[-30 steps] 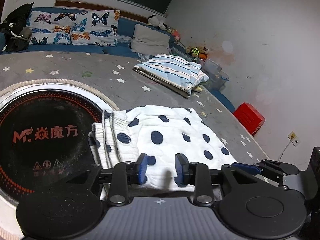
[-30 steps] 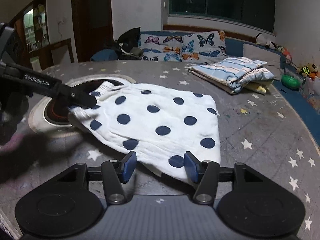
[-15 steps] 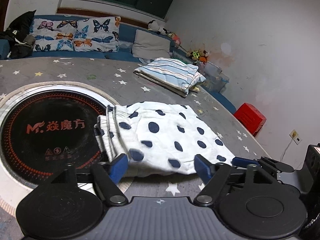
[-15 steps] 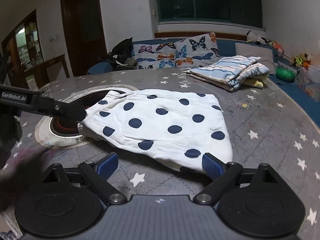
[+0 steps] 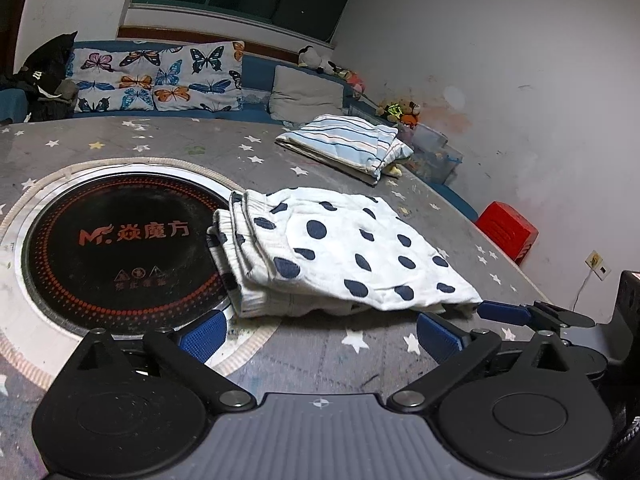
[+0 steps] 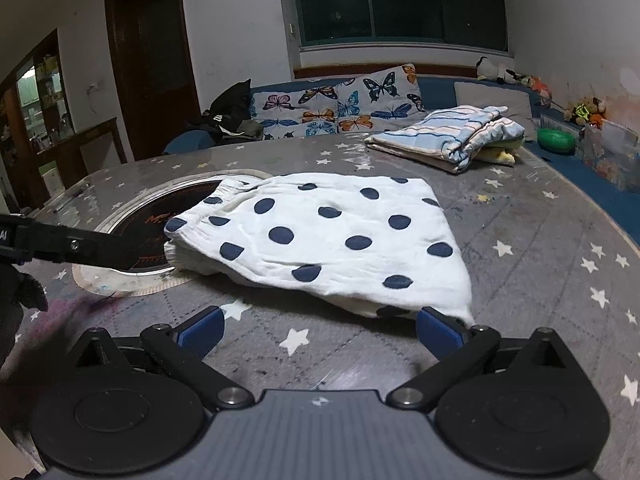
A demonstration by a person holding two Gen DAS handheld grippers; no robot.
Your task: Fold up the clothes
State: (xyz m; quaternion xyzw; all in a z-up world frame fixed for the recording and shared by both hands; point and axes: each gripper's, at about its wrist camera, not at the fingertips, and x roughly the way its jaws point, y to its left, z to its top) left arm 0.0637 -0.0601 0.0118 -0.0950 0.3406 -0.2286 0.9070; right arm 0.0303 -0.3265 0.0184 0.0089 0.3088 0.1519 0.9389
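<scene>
both your grippers have let go and backed off: left gripper (image 5: 320, 334) and right gripper (image 6: 318, 332) gape wide, folded shorts (image 6: 328, 236) on the table (image 6: 540, 280).

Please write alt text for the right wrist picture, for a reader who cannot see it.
A folded white garment with dark dots lies on a grey star-print table, just beyond the open right tool, which holds nothing. The garment's far left end overlaps a round black cooktop; a striped folded pile sits farther back.
</scene>
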